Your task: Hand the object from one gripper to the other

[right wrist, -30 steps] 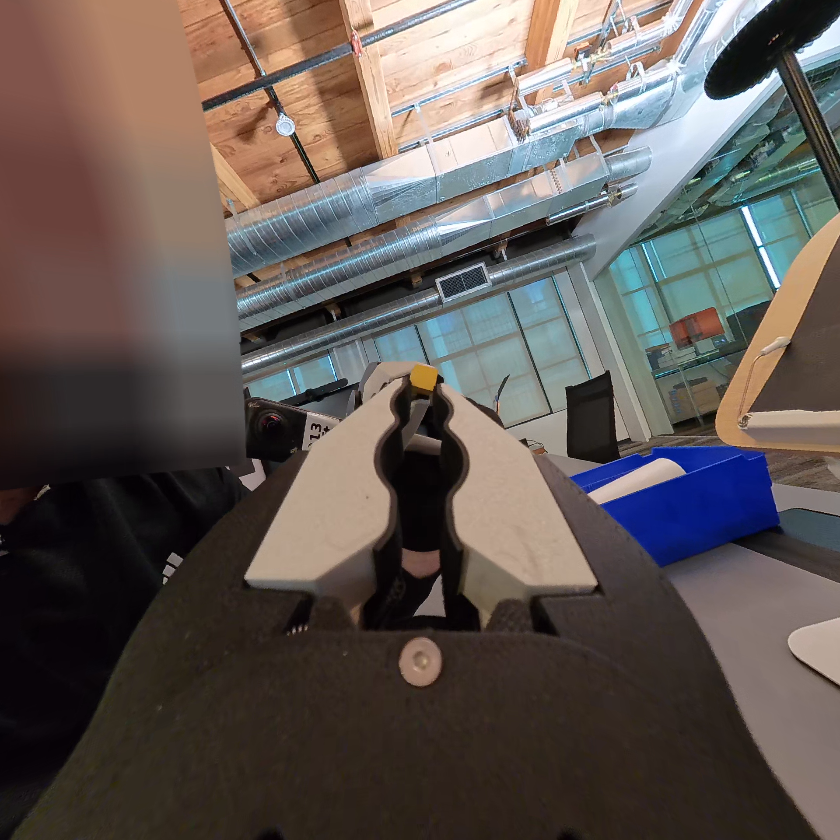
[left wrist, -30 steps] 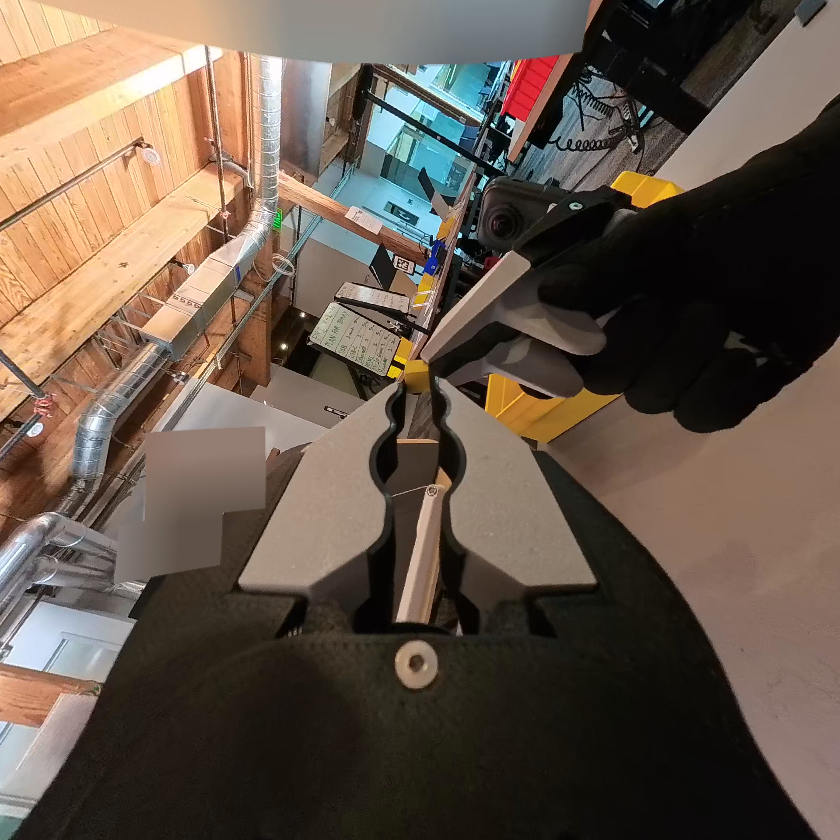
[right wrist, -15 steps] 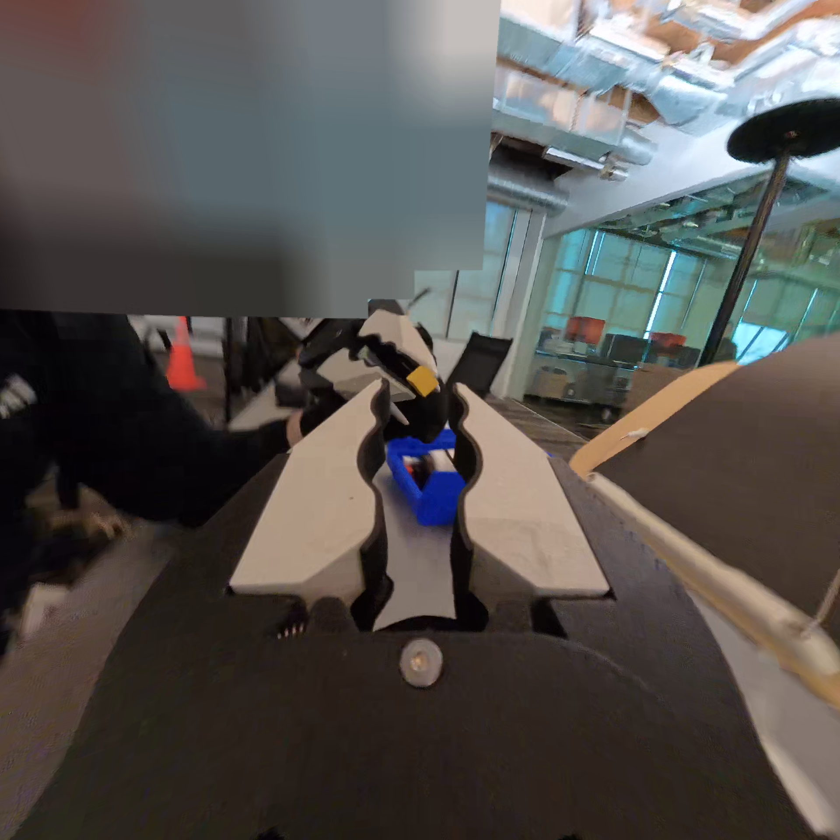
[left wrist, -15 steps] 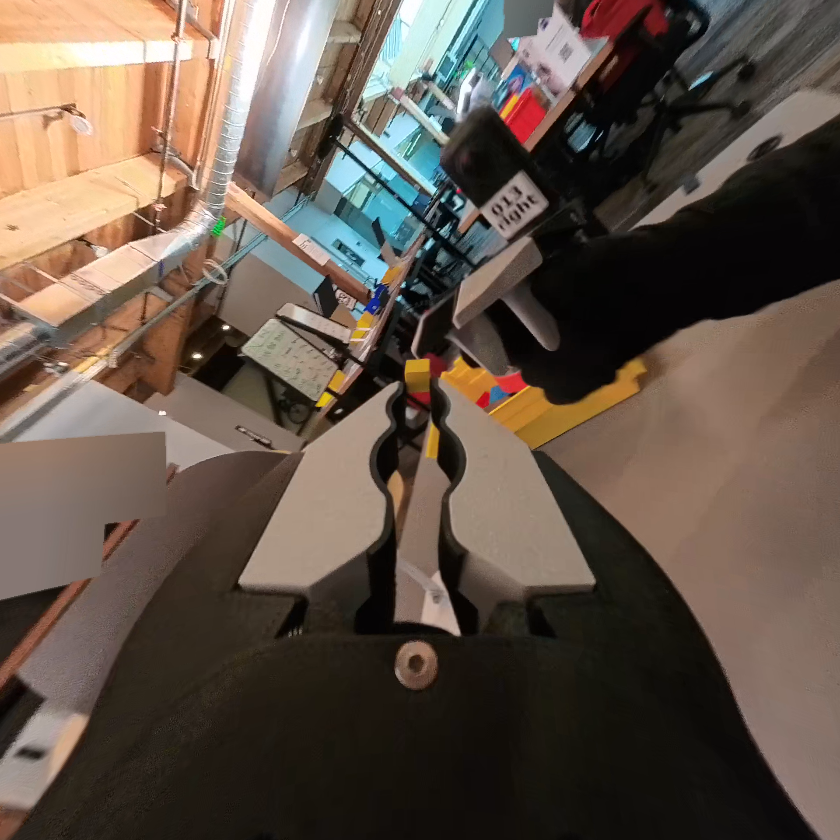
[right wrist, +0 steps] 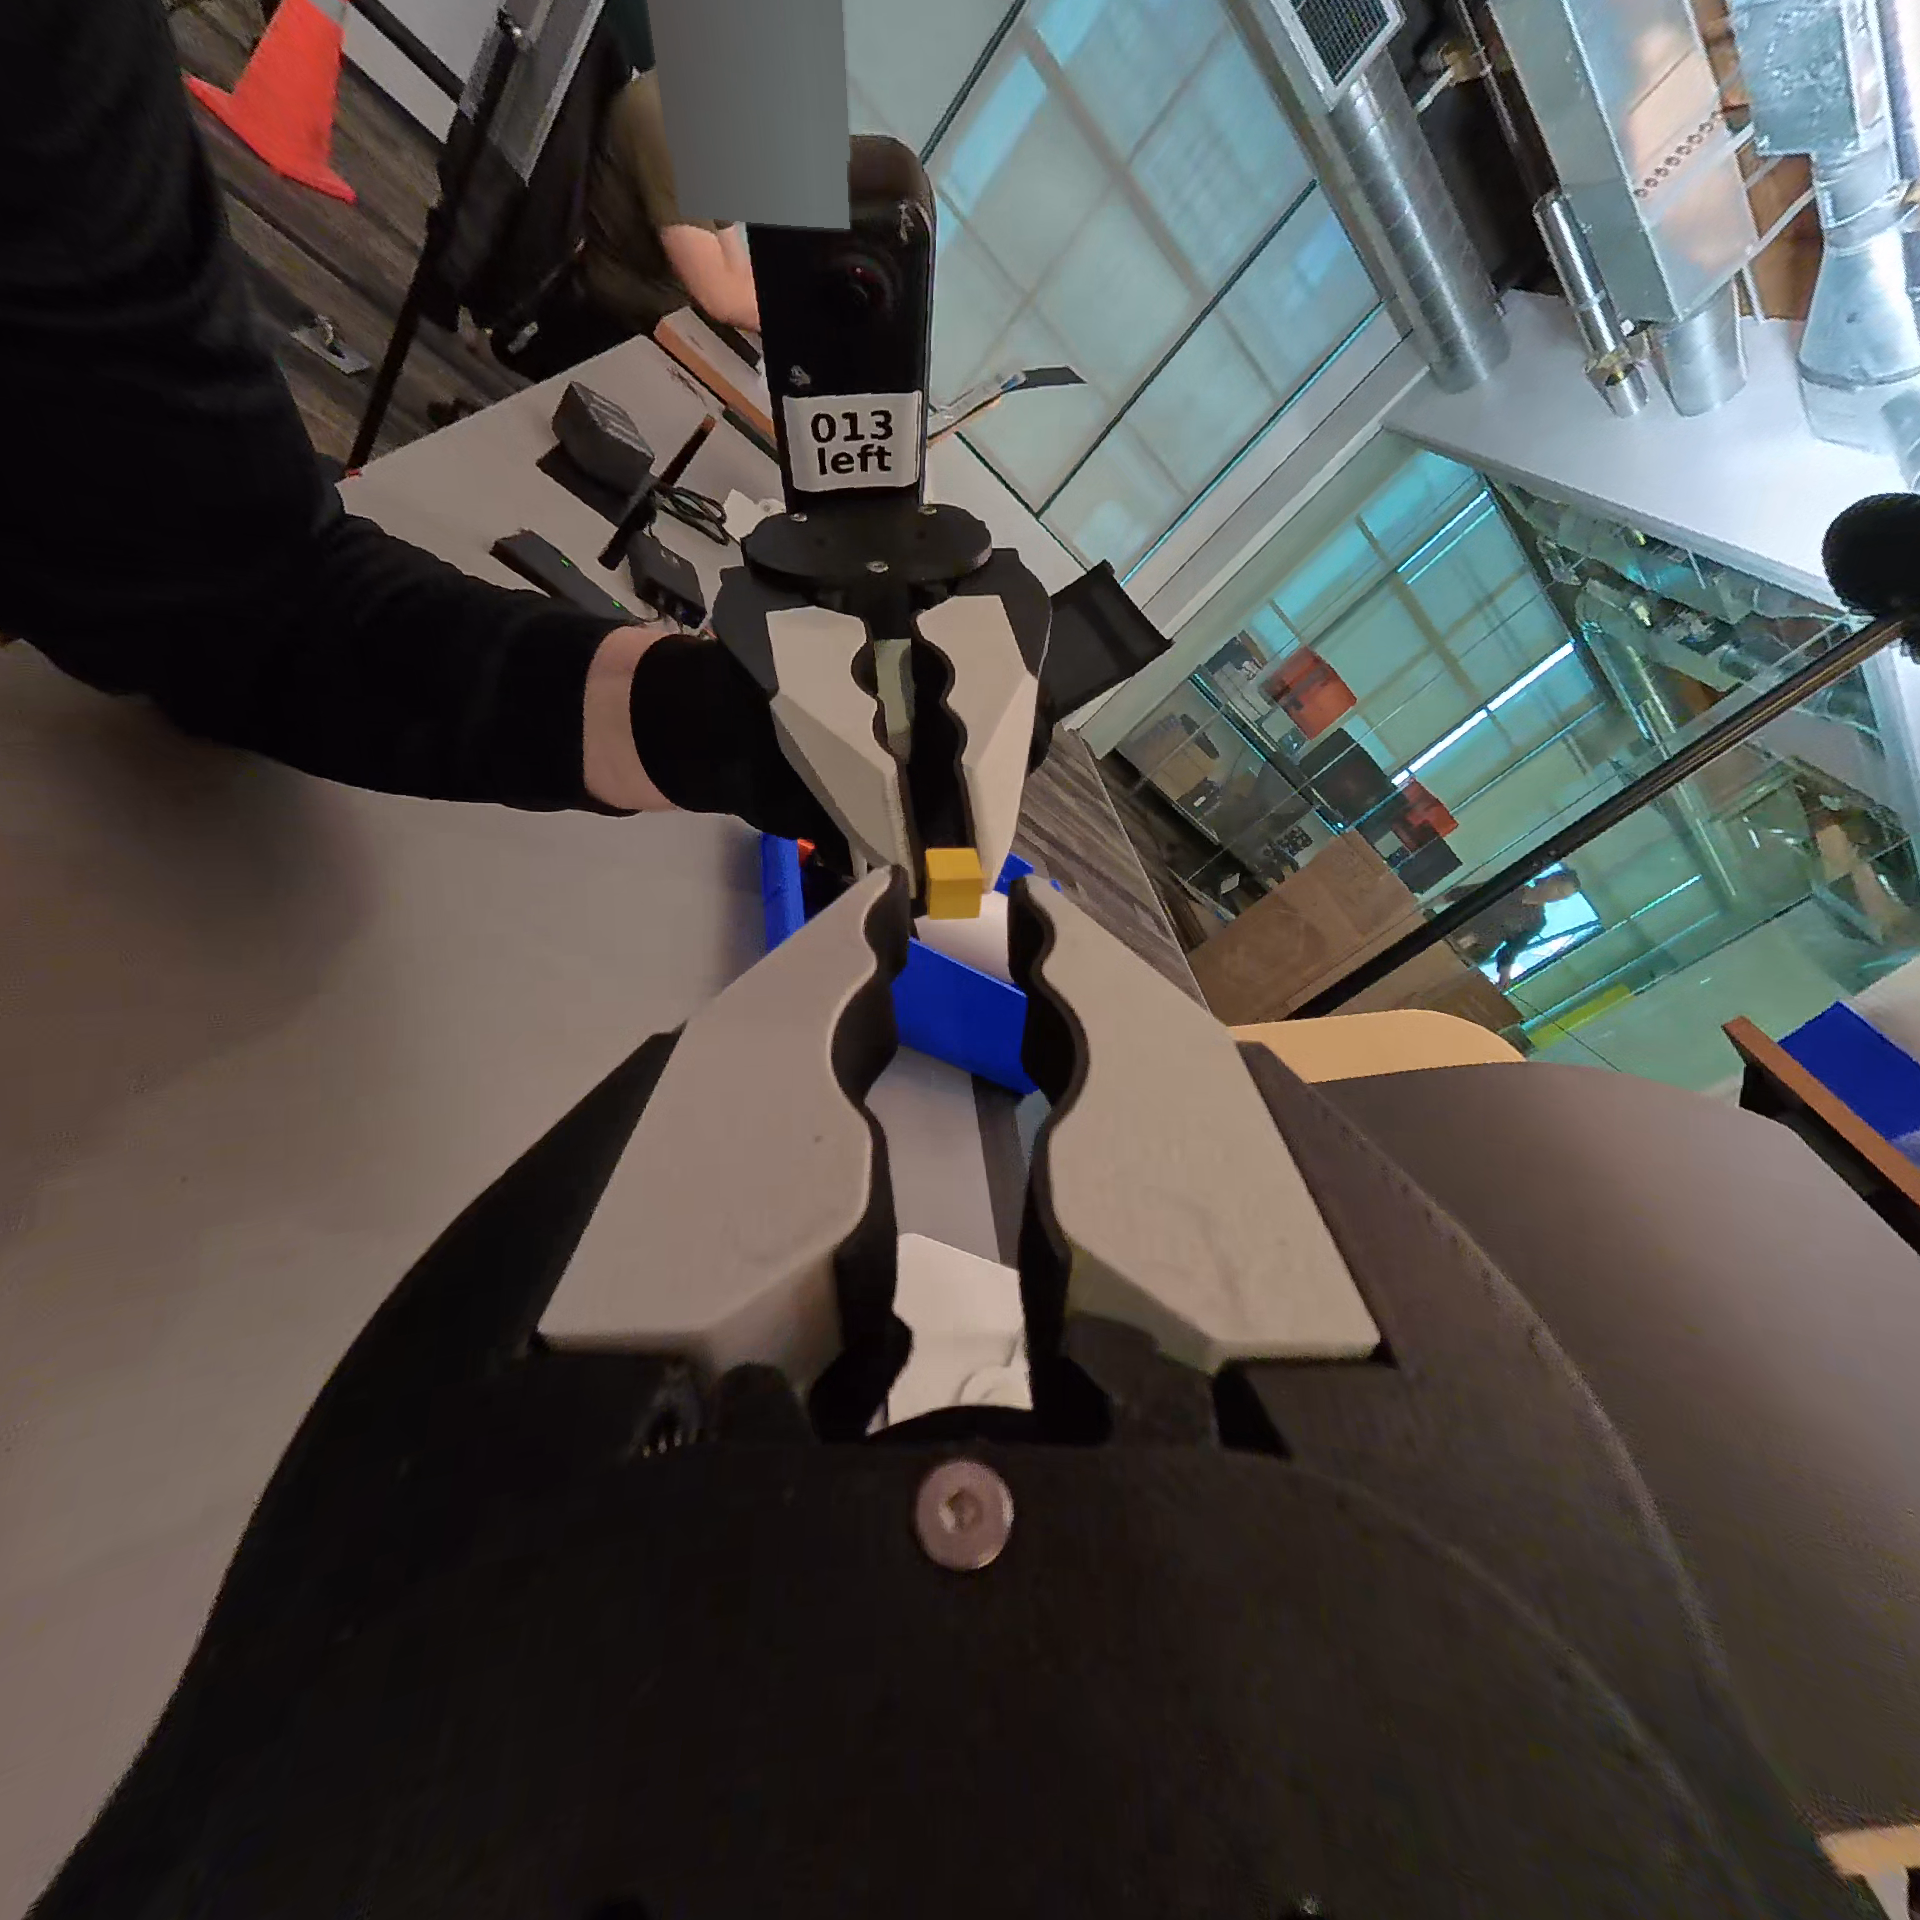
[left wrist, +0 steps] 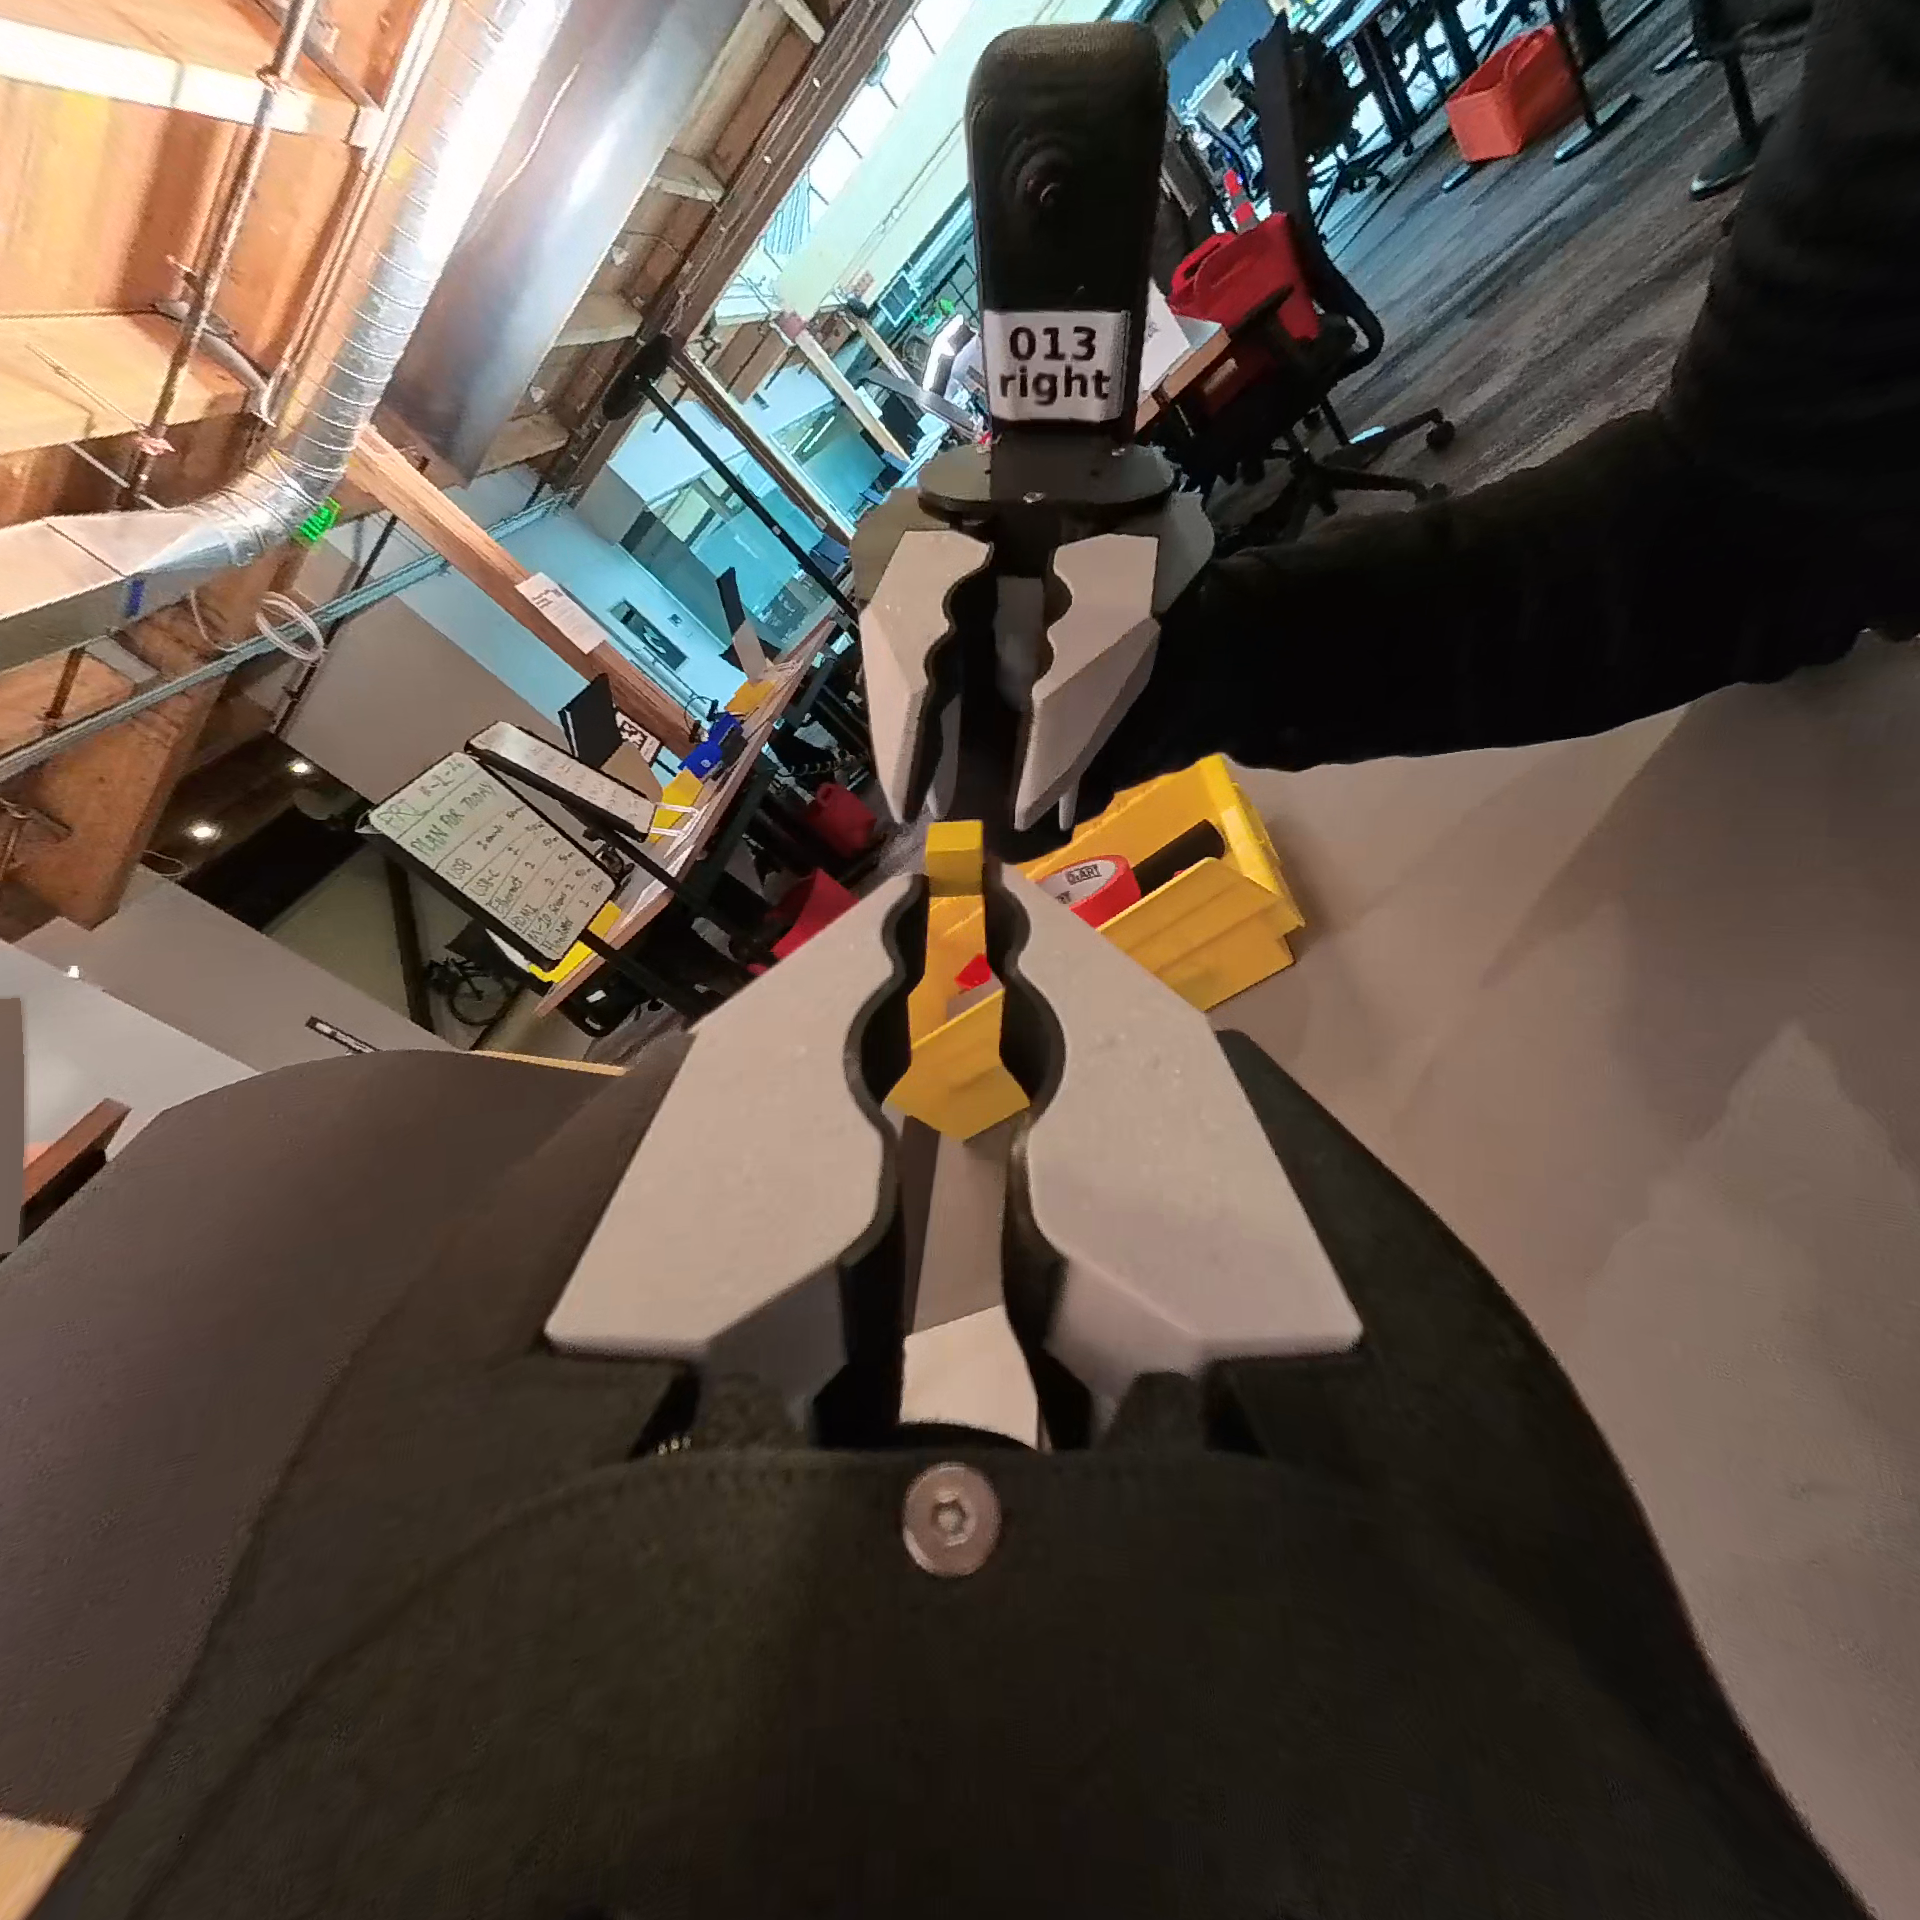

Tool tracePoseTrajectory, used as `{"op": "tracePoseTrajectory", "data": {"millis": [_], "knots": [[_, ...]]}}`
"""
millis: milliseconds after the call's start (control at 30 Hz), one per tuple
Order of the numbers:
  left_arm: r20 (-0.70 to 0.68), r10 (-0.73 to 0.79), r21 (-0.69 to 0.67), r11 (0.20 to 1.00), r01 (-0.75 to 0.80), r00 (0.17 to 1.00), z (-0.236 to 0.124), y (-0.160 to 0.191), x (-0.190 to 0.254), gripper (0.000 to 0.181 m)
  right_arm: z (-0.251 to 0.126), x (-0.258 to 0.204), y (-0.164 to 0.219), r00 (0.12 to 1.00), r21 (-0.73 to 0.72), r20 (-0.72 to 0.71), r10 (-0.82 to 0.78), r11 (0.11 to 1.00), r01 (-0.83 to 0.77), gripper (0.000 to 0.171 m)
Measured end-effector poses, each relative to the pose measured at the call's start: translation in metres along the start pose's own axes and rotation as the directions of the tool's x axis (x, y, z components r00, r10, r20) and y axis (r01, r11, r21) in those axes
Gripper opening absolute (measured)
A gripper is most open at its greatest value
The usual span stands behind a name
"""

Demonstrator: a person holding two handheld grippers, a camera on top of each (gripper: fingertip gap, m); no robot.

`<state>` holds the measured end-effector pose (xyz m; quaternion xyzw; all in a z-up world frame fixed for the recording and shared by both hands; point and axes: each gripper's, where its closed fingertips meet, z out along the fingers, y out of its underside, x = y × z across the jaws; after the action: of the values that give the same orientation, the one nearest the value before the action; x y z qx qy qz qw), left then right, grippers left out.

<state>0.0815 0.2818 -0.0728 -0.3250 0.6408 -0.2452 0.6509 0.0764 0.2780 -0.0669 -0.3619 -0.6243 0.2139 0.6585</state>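
Note:
A small yellow block (left wrist: 954, 850) is pinched at the tips of my left gripper (left wrist: 958, 878), which is shut on it. My right gripper (left wrist: 977, 816) faces it head on, open, with its fingertips just above the block. In the right wrist view the block (right wrist: 953, 883) sits at the mouth of my open right gripper (right wrist: 954, 885), held by the left gripper (right wrist: 940, 857) opposite. Gloved hands in black sleeves hold both grippers above a grey table (left wrist: 1558, 1039).
A yellow bin (left wrist: 1236, 914) with a red tape roll stands on the table behind the grippers. A blue bin (right wrist: 956, 1013) stands on the table (right wrist: 312, 1039) below the block. Black devices (right wrist: 603, 436) lie on a farther table. Dark rounded boards flank both views. My two grippers' fingertips are within a few centimetres of each other.
Both grippers have turned to face each other tip to tip. The right gripper has opened and come up to the block. The left gripper stays shut on the block.

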Motion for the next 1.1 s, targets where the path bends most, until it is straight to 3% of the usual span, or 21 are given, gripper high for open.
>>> {"op": "tracePoseTrajectory", "data": {"millis": [467,567,633,700,800,900,1100], "knots": [[-0.029,-0.006,0.004,1.0,0.006,1.0,0.002,-0.001,0.006,0.009,0.005,-0.006,0.004,1.0,-0.005,0.021,-0.005,1.0,0.005,0.008],[0.02,0.021,-0.011,1.0,-0.02,1.0,0.001,0.002,-0.001,0.01,0.0,0.008,0.003,0.99,0.035,-0.01,0.138,0.99,-0.138,0.008],[0.073,0.078,-0.05,0.996,-0.074,0.994,0.001,0.004,-0.006,0.012,-0.007,0.018,0.005,0.939,0.114,0.013,0.345,0.932,-0.344,0.007],[0.109,0.151,-0.093,0.986,-0.141,0.982,0.003,0.004,-0.007,0.016,-0.014,0.023,0.01,0.842,0.192,0.092,0.531,0.821,-0.538,0.008],[0.169,0.293,-0.191,0.946,-0.261,0.941,0.007,0.008,-0.011,0.021,-0.022,0.021,0.019,0.697,0.218,0.209,0.686,0.662,-0.717,0.008],[0.164,0.378,-0.25,0.909,-0.333,0.911,0.016,0.012,-0.005,0.021,-0.018,0.01,0.028,0.621,0.168,0.266,0.737,0.599,-0.783,0.008],[0.126,0.375,-0.252,0.908,-0.336,0.918,0.025,0.019,0.004,0.02,-0.012,-0.006,0.032,0.569,0.097,0.324,0.756,0.572,-0.815,0.008]]}}
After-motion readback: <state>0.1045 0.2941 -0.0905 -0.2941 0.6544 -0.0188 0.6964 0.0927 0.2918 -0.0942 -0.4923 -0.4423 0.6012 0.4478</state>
